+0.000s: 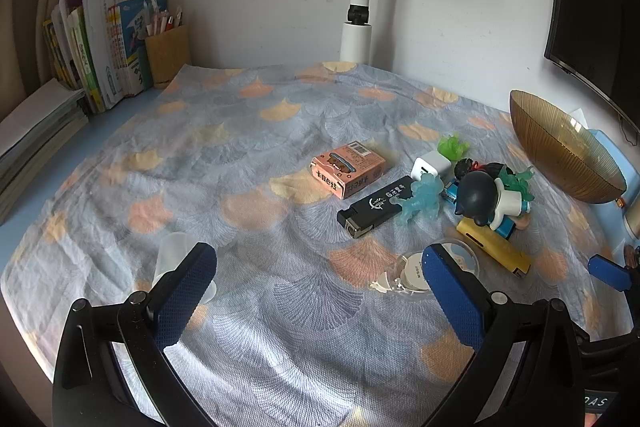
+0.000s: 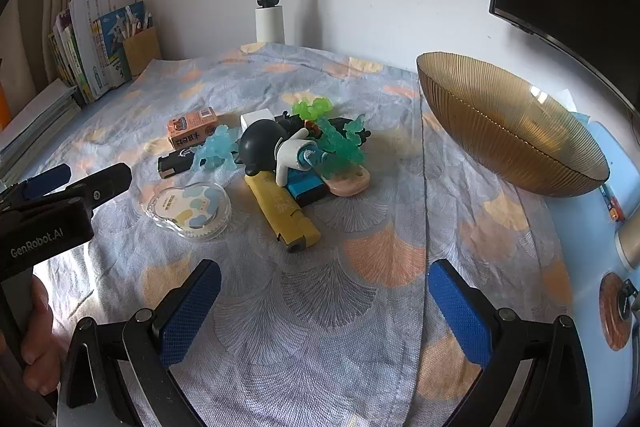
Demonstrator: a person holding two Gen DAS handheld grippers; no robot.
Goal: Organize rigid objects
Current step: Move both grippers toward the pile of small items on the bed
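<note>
The left tongs (image 1: 320, 301) are hanging apart and empty over the tabletop cloth (image 2: 320, 307), and the right tongs (image 2: 324, 311) are gaping empty too. Ahead, the yellow lighter (image 2: 280, 211) is lying beside the toy pile, probably light, stiff and slippery, best pinched across its narrow sides. At right, the amber ribbed bowl (image 2: 508, 131) is sitting seemingly empty.

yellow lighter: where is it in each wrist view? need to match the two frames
Left wrist: yellow lighter lies right of centre, just beyond the right finger of the open left claw.
Right wrist: yellow lighter lies at centre, ahead of the open right claw.
Shared landmark: the dark-headed figurine lying across its far end.
</note>
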